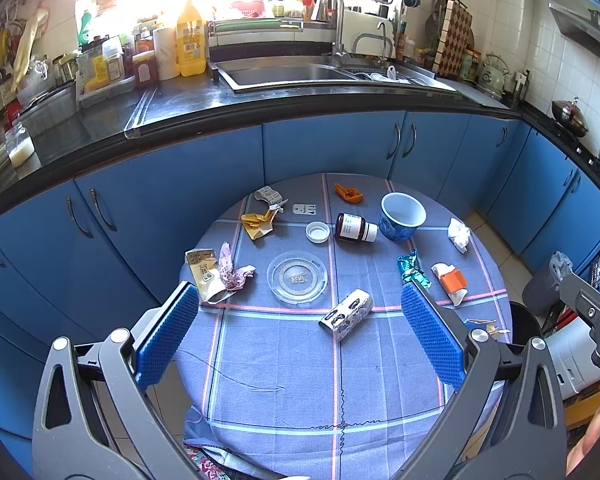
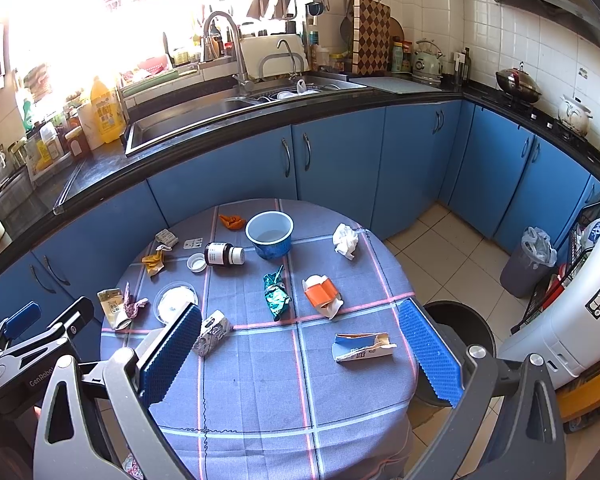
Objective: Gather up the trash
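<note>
Hiding part of the black bin (image 2: 466, 322), the table (image 2: 260, 380) holds trash.

Strong daylight blows out the window (image 2: 60, 20) at upper left. Below it runs a black countertop (image 2: 260, 120) with a steel sink (image 2: 188, 120) and tall faucet (image 2: 228, 48), over blue cabinets (image 2: 340, 160) wrapping round the right corner. White wall tiles (image 2: 480, 20) upper right, pale floor tiles (image 2: 440, 248) at right.
</note>
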{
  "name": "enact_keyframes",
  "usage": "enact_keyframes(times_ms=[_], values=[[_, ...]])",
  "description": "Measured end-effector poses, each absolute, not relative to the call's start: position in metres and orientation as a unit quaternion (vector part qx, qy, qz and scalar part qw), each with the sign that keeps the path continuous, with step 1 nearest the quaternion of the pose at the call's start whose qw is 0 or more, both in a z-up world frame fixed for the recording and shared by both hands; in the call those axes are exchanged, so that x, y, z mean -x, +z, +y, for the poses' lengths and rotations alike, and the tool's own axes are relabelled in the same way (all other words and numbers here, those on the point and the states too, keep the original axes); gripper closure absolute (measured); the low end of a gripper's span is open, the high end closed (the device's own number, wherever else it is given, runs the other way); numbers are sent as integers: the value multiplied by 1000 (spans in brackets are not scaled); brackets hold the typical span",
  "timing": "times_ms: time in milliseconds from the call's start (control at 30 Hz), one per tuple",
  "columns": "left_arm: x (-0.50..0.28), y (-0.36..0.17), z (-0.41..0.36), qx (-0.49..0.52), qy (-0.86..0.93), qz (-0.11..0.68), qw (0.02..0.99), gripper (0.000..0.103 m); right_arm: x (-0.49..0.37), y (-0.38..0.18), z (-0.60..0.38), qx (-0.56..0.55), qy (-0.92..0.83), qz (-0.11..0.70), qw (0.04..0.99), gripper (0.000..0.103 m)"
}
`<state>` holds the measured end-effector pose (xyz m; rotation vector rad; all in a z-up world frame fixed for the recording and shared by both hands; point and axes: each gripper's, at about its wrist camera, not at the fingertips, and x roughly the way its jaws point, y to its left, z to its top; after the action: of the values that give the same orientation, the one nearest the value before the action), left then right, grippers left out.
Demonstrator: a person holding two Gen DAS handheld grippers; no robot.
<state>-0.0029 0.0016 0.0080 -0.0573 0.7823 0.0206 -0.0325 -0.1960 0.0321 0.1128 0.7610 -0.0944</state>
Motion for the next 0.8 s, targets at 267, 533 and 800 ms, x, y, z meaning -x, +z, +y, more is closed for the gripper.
enact_keyframes(times_ms=[267,533,800], values=[[3,8,2,28,10,381,924,3,32,32,-194,-55,-46,371,926,7],[4,9,2,29,10,381,924,3,31,36,-190,-54,-46,371,926,6],[5,10,2,29,10,382,924,3,30,36,-192,-55,-46,373,925,7]])
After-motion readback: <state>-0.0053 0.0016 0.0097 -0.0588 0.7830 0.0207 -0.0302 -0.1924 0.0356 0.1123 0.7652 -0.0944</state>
